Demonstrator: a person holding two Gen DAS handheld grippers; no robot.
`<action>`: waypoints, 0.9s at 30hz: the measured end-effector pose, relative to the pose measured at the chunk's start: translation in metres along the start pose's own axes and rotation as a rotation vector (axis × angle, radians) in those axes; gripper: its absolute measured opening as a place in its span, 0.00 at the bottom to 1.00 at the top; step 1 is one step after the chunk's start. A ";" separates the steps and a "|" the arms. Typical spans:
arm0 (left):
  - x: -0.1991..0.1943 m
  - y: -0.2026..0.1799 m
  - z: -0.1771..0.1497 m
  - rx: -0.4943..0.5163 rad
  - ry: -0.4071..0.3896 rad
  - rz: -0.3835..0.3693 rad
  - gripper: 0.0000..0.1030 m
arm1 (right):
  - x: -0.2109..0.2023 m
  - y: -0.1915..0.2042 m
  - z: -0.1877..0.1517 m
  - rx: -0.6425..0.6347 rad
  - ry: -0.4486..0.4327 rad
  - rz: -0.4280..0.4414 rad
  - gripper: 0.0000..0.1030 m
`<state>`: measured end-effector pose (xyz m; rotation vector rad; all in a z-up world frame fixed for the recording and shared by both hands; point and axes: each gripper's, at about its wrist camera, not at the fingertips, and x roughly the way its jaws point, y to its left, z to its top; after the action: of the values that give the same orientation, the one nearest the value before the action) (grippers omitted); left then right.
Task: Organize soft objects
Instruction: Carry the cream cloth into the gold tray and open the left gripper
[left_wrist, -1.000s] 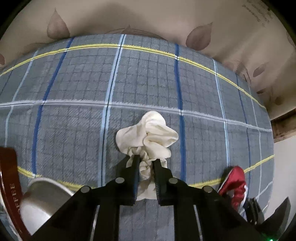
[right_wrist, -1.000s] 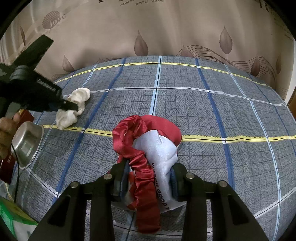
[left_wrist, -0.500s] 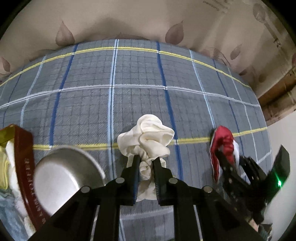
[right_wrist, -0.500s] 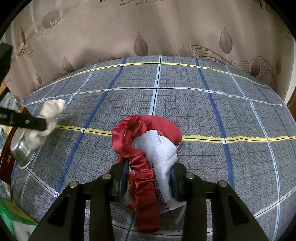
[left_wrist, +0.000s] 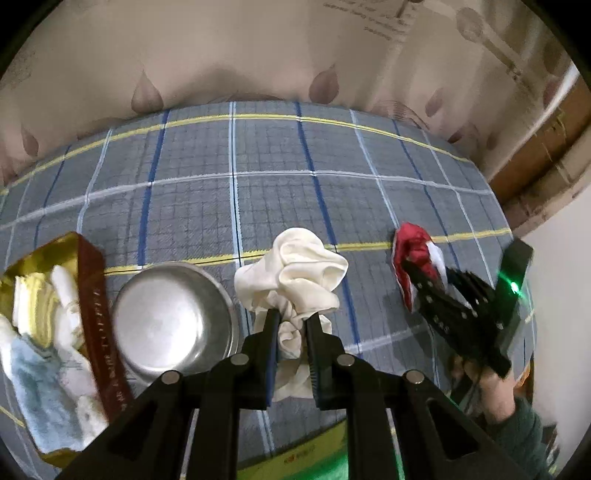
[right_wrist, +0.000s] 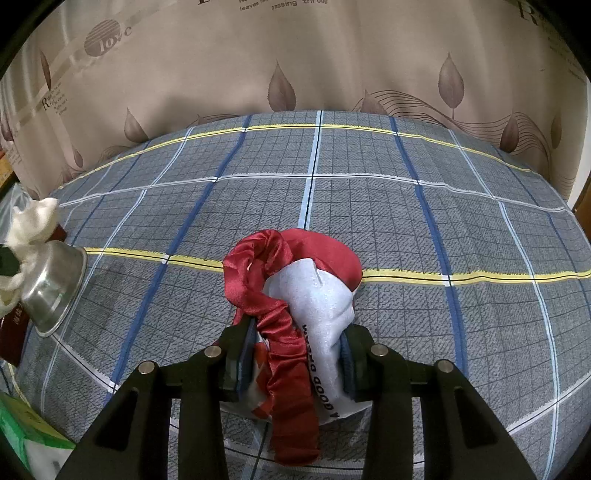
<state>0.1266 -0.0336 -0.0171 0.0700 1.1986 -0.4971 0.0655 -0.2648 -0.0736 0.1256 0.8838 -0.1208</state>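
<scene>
the left gripper has carried the cream scrunchie leftward, pinched tight, beside the steel bowl; the right gripper clamps the red-and-white cloth over the plaid bedsheet

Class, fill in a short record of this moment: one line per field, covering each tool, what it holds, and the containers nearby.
Left tool: shut on the cream scrunchie, held above the bed
Right tool: shut on the red and white cloth
Surface: grey plaid bedsheet
Metal bowl: beside the cream scrunchie, nothing visible inside
Gold box: left of the bowl, holds white and pale blue soft items
Backdrop: beige leaf-print curtain
</scene>
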 end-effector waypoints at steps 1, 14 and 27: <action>-0.007 0.001 -0.003 0.004 -0.007 0.003 0.14 | 0.000 0.000 0.000 0.000 0.000 0.001 0.36; -0.090 0.060 -0.019 -0.034 -0.110 0.096 0.14 | 0.000 0.000 0.000 -0.003 0.002 -0.004 0.36; -0.136 0.160 -0.027 -0.143 -0.196 0.325 0.14 | 0.000 0.001 0.001 -0.011 0.004 -0.013 0.35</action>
<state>0.1311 0.1623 0.0625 0.0898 1.0031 -0.1288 0.0662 -0.2640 -0.0733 0.1099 0.8894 -0.1279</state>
